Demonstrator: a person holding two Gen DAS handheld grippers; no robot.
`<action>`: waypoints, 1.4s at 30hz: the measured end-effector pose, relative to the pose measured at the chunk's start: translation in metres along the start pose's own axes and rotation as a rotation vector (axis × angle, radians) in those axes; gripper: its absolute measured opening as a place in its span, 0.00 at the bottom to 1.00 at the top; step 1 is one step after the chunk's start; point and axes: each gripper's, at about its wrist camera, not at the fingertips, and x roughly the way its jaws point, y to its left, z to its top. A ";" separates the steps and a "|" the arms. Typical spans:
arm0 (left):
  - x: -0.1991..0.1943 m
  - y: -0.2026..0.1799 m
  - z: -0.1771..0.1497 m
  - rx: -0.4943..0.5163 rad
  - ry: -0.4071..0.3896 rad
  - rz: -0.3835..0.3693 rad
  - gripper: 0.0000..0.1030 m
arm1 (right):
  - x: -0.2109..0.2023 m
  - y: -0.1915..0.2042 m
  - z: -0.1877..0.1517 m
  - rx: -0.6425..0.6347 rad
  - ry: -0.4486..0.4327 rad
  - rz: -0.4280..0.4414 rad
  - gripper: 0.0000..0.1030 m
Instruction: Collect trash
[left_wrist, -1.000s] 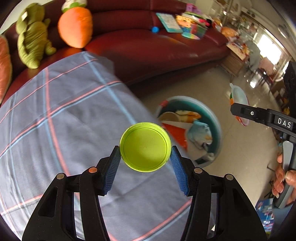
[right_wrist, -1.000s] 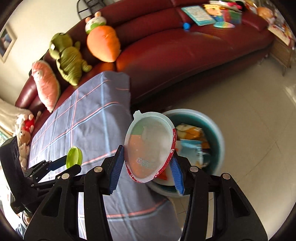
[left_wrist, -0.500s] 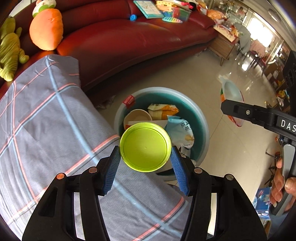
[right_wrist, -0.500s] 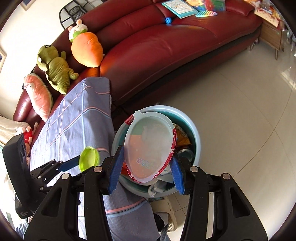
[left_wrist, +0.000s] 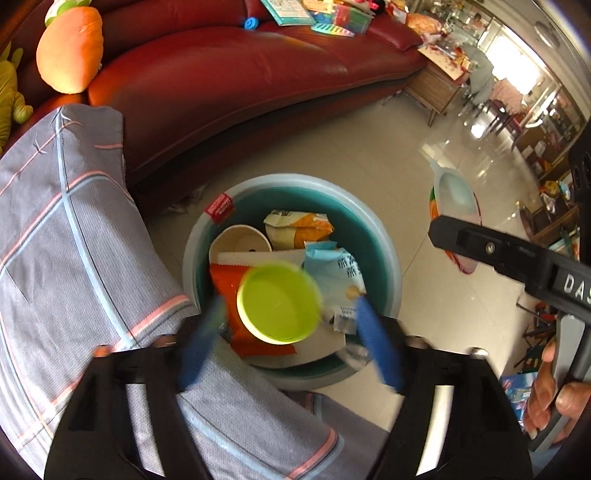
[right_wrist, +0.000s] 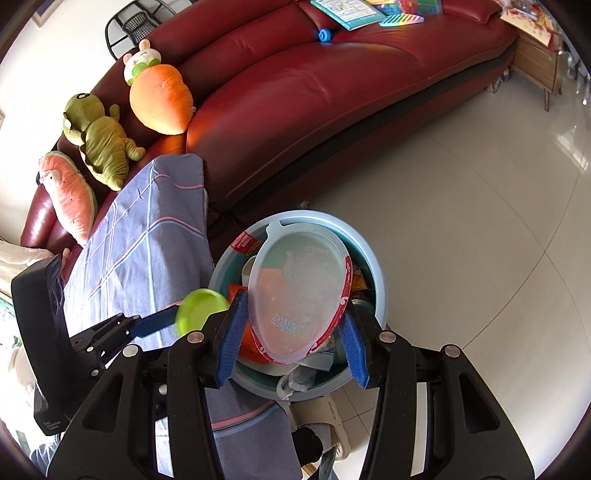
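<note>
The left gripper (left_wrist: 286, 328) has just been opening its jaws, releasing the lime-green lid (left_wrist: 279, 302), which is dropping between them over the teal trash basin (left_wrist: 388, 254) ahead. The right gripper (right_wrist: 291, 341) is clamping the oval plastic lid (right_wrist: 299, 299) above that basin; it should be let go only while centred there.

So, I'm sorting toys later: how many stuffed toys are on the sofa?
3, all at the sofa's left end: orange carrot plush, green plush, pink plush. Others may be hidden.

Left gripper (left_wrist: 288, 332) jaws have just been opening; right gripper (right_wrist: 291, 332) stays clamped, angled down.
</note>
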 end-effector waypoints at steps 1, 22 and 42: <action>-0.001 0.001 0.001 -0.003 -0.008 0.010 0.87 | 0.000 0.001 0.001 0.001 0.000 0.000 0.45; -0.044 0.070 -0.032 -0.141 -0.022 0.142 0.92 | 0.024 0.050 0.000 -0.093 0.054 0.009 0.45; -0.068 0.102 -0.069 -0.244 -0.026 0.150 0.92 | 0.018 0.082 -0.021 -0.189 0.092 -0.114 0.89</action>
